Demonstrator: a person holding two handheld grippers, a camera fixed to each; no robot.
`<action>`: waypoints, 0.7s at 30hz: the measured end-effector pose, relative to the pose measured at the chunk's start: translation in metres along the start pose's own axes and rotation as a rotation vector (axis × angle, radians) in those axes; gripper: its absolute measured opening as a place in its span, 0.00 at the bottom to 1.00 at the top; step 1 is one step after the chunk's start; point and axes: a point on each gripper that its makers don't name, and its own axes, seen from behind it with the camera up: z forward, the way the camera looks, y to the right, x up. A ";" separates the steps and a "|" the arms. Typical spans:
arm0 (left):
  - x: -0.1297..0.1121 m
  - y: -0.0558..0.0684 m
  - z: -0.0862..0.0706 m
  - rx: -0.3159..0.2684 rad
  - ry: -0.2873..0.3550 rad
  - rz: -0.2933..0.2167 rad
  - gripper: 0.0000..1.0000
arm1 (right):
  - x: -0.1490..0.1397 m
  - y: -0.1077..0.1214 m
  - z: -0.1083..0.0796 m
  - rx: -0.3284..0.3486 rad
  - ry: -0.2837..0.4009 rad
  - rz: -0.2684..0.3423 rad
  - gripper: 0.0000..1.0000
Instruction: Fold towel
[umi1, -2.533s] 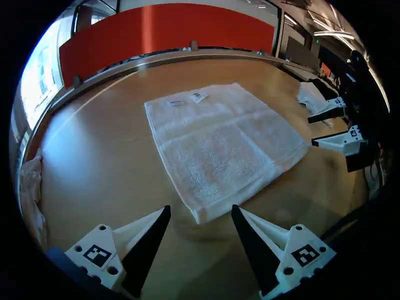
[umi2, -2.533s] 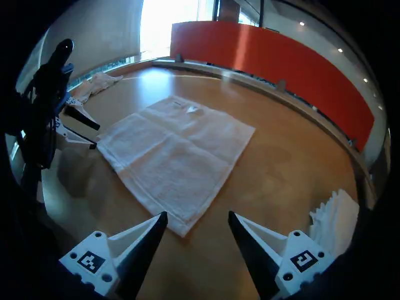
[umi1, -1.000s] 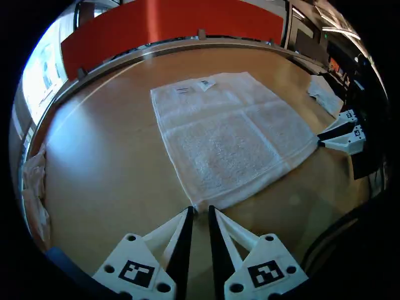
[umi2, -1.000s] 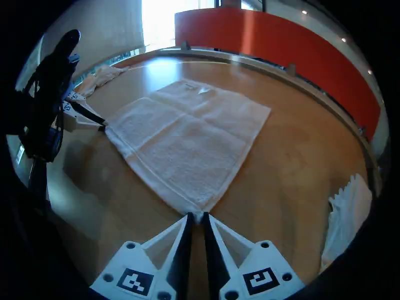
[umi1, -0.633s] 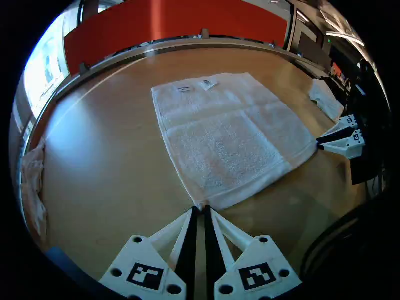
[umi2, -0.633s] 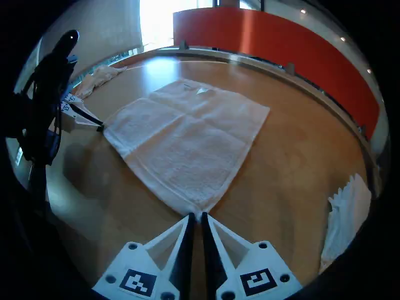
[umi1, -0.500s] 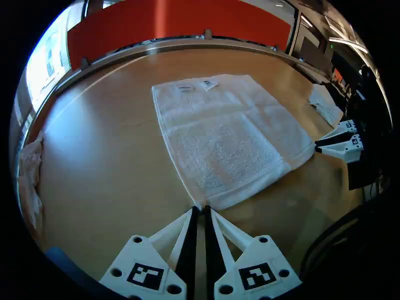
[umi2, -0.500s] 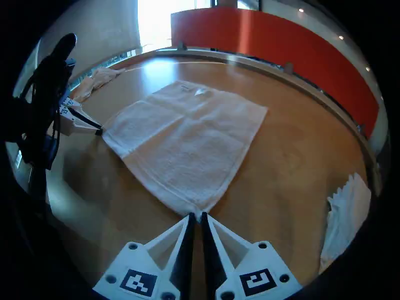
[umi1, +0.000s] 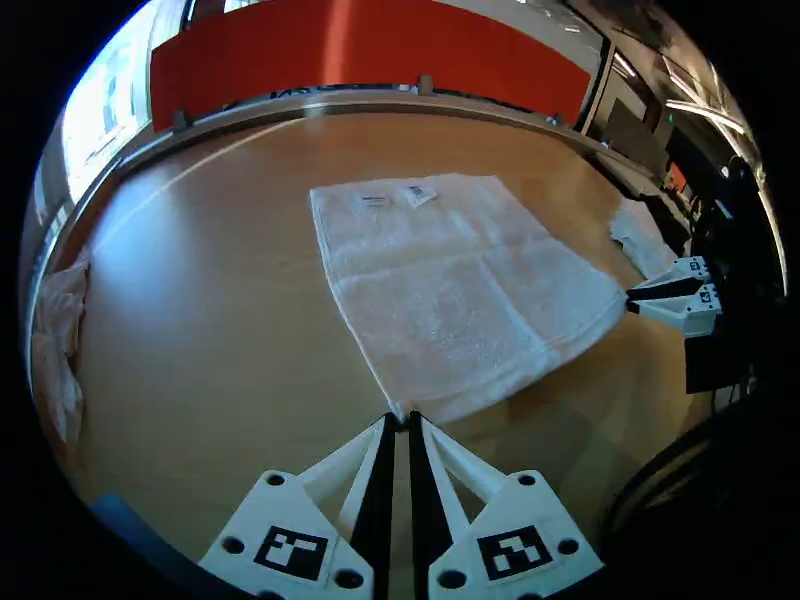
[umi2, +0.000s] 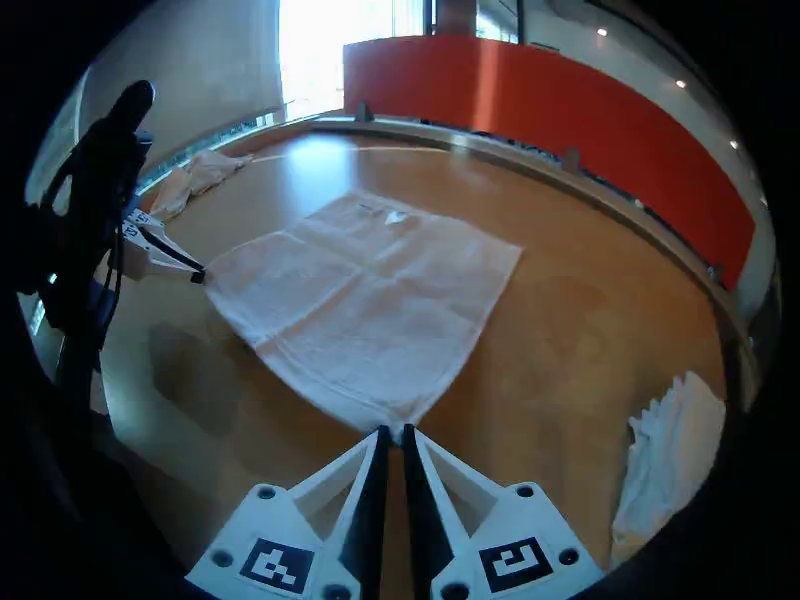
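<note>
In the left gripper view, far left: crumpled cloth (umi1: 55, 340) at the edge of the wooden surface (umi1: 220, 300). Mid-frame: white towel (umi1: 455, 290), spread flat on the surface, two tags (umi1: 395, 197) by its far edge. Bottom centre: left gripper (umi1: 400, 420), fingers nearly together, pinching the towel's near corner. Right: right gripper (umi1: 632, 300), nipping the neighbouring corner, with a pile of white cloths (umi1: 640, 235) just beyond. In the right gripper view, left gripper (umi2: 197, 274) at left, on its corner; right gripper (umi2: 390, 432) at bottom centre, narrow, clamped on the nearest corner; near hem a little off the surface, shadow beneath
</note>
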 end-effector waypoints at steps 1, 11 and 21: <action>0.002 0.002 -0.004 -0.010 0.005 -0.012 0.10 | 0.004 0.000 -0.003 -0.001 0.006 0.000 0.10; 0.030 0.010 -0.043 -0.048 0.062 -0.113 0.10 | 0.040 -0.001 -0.038 0.007 0.066 0.013 0.10; 0.052 0.018 -0.074 -0.079 0.092 -0.143 0.10 | 0.066 -0.006 -0.069 0.025 0.104 -0.005 0.10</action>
